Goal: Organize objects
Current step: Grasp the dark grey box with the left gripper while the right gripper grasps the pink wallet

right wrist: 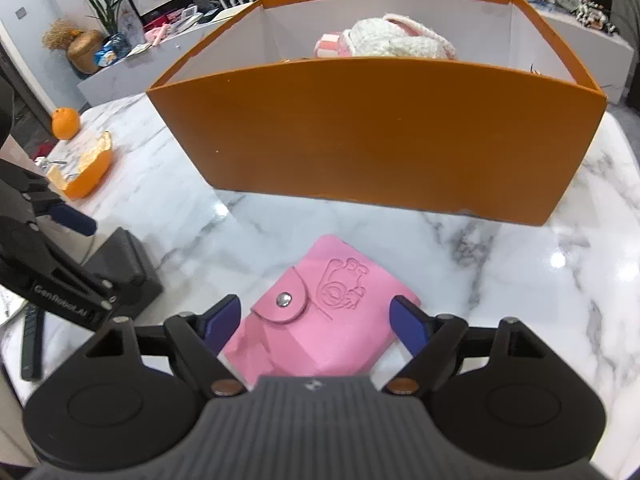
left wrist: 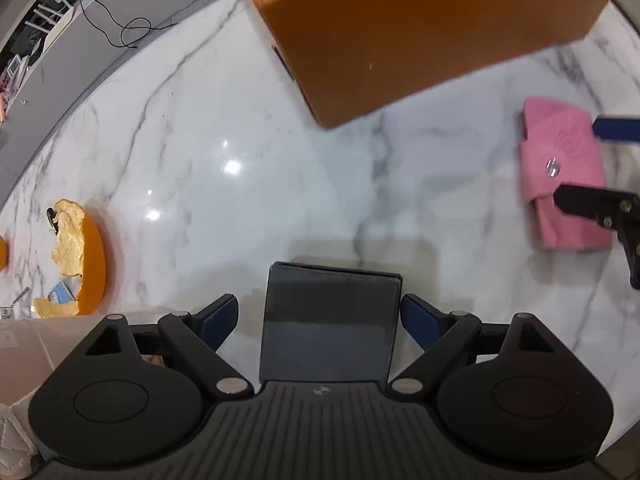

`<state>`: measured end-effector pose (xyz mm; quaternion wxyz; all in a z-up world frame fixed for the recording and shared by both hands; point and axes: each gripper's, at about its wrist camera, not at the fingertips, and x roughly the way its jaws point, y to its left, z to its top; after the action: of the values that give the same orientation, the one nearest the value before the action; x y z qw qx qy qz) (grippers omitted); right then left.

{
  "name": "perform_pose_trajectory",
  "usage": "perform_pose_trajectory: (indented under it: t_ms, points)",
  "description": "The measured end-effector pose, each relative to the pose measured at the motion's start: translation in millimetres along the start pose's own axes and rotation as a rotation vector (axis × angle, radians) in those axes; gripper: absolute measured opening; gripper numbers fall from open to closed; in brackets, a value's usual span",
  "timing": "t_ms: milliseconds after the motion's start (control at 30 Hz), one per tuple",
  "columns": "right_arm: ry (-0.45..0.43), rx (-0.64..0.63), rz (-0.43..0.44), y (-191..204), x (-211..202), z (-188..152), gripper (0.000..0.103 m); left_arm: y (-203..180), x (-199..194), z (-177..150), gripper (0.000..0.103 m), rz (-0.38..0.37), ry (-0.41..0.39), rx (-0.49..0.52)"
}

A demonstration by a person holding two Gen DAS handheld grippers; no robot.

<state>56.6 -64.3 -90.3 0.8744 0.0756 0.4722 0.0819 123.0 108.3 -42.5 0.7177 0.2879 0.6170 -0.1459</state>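
A pink snap wallet (right wrist: 320, 320) lies flat on the marble table (right wrist: 520, 280), in front of the orange box (right wrist: 380, 132). My right gripper (right wrist: 316, 316) hangs over it, open, with a blue pad on each side and neither pressing. In the left wrist view the wallet (left wrist: 560, 176) sits at the right with the right gripper (left wrist: 578, 162) around it. A dark grey box (left wrist: 330, 320) rests on the table between the fingers of my left gripper (left wrist: 320, 312), which is open with a gap on its left side. From the right wrist the dark box (right wrist: 124, 268) is partly hidden by the left gripper's fingers (right wrist: 74, 218).
The orange box holds a white knitted bag (right wrist: 400, 40). A hollowed orange peel (left wrist: 90, 256) and a whole orange (right wrist: 65, 122) sit at the table's left. A black flat bar (right wrist: 32, 344) lies near the front left edge. Cluttered counters stand behind.
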Motion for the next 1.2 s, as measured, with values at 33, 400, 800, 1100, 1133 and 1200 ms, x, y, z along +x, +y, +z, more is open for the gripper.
perform_pose_trajectory:
  t_ms: [33,400,800,1100,1133,1200]
  points:
    - [-0.003,-0.012,-0.015,3.4,1.3,-1.3,0.085,-0.3,2.6,-1.3,0.103,0.002,0.011,0.009]
    - [0.038,0.042,-0.075,-0.2,15.5,-8.9,0.095,-8.2,15.8,-11.6,0.103,-0.103,0.064,-0.046]
    - [-0.024,-0.041,-0.219,26.0,28.8,-16.3,0.098,-24.2,7.5,-19.5,0.101,-0.151,0.03,-0.058]
    - [0.053,-0.024,-0.153,-1.8,14.8,-6.0,0.095,-29.6,-3.7,-32.7,0.091,-0.157,-0.045,-0.087]
    - [0.053,-0.017,-0.152,-4.5,13.0,-5.1,0.094,-30.0,-4.5,-33.8,0.091,-0.16,-0.049,-0.087]
    - [0.047,-0.006,-0.153,-7.3,9.8,-3.9,0.094,-29.4,-6.1,-35.5,0.09,-0.16,-0.056,-0.091]
